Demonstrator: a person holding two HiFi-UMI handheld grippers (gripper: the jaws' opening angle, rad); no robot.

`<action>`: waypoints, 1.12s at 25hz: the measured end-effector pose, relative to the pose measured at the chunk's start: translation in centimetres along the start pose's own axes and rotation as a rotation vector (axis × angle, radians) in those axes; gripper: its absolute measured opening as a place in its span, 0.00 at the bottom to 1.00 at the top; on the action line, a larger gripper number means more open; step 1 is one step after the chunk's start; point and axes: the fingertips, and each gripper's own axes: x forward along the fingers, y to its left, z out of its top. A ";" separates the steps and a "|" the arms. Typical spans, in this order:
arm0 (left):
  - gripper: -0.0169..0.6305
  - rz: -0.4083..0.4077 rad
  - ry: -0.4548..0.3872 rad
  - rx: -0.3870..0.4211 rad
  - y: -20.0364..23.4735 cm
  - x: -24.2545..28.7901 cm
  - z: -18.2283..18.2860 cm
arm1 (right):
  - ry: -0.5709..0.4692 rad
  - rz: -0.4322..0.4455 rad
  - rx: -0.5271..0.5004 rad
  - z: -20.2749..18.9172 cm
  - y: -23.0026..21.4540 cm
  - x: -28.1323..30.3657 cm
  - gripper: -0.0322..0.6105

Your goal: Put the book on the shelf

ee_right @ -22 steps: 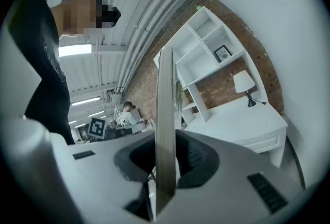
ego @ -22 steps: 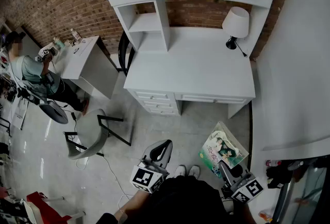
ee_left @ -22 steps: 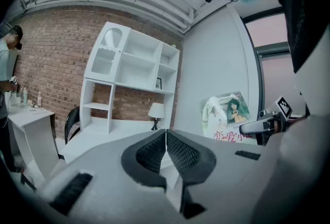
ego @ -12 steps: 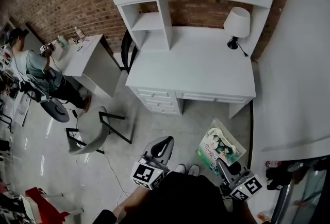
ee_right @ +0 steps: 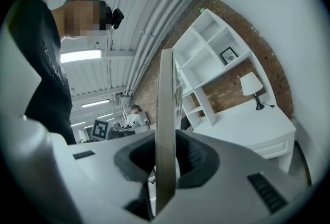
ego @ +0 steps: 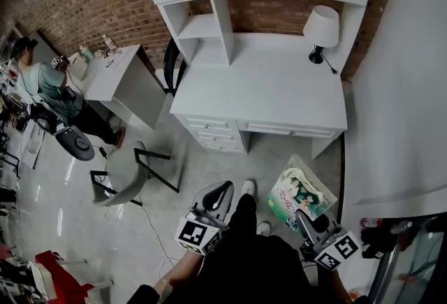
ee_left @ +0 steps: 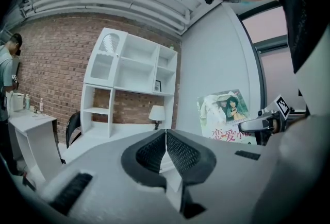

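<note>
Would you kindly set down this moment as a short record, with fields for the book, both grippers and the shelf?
book: clamped in the right gripper, cover facing up in the head view
right gripper: shut on the book's edge
left gripper: jaws together, nothing between them
shelf: white unit standing on the desk, book not yet on it
lamp: on the desk's right side

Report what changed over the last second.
The person's foot swung forward, a step toward the desk. Nothing was let go or picked up: the right gripper stays shut on the book, and the left gripper stays shut and empty.
</note>
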 end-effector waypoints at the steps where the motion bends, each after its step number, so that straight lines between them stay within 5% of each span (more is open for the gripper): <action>1: 0.06 0.000 -0.002 0.003 0.3 0.2 -0.1 | 0.001 -0.003 -0.002 0.1 -0.3 0.2 0.17; 28: 0.06 -0.031 -0.012 -0.028 11.2 13.3 2.8 | -0.033 -0.025 0.079 5.7 -9.0 13.9 0.17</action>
